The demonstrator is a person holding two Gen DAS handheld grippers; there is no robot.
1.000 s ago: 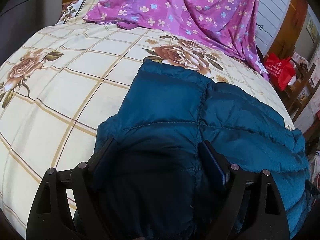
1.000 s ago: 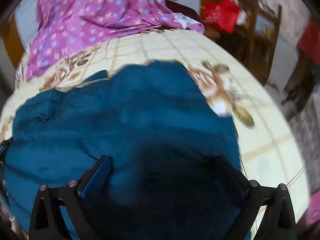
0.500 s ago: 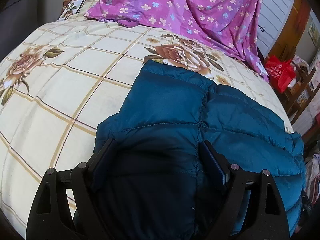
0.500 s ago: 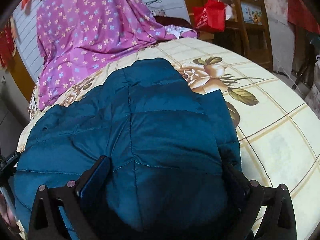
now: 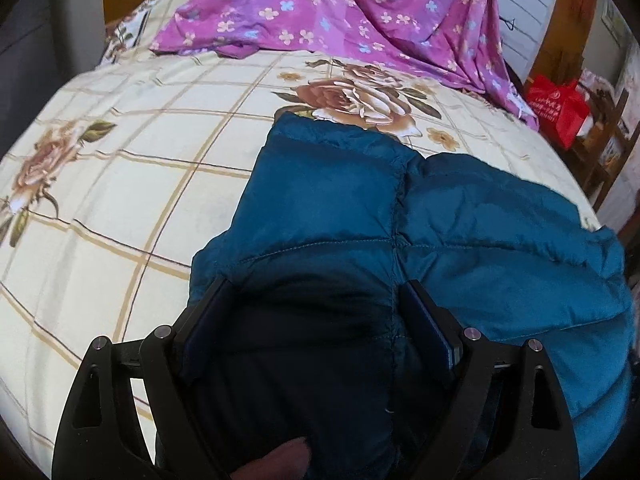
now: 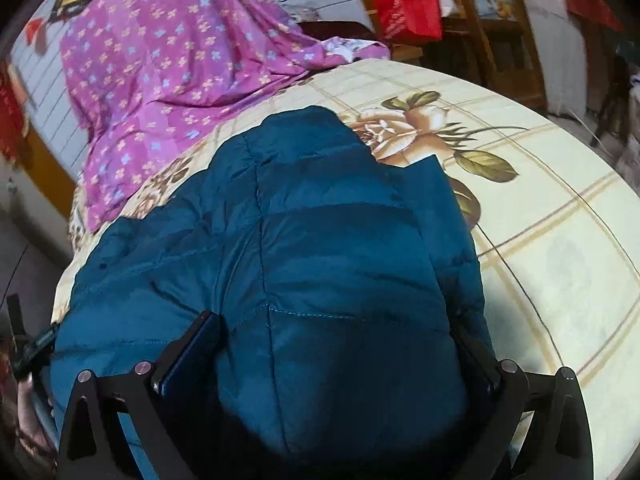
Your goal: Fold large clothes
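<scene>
A teal quilted down jacket (image 5: 460,240) lies folded on the bed; it also fills the right wrist view (image 6: 312,240). My left gripper (image 5: 316,292) is open, its fingers (image 5: 212,304) wide apart with jacket fabric bulging between them. My right gripper (image 6: 332,332) is also open over the jacket's other end, a puffed fold of fabric between its fingers (image 6: 196,340). The right finger of the right gripper is mostly hidden by the fabric.
The bed has a cream checked sheet with rose prints (image 5: 120,168). A purple flowered cloth (image 5: 340,12) lies at the far end. A red bag (image 5: 560,108) and wooden furniture (image 6: 492,32) stand beyond the bed's edge.
The right gripper has swung and steadied over the jacket, its view shifting from blurred to sharp. The left gripper has barely moved.
</scene>
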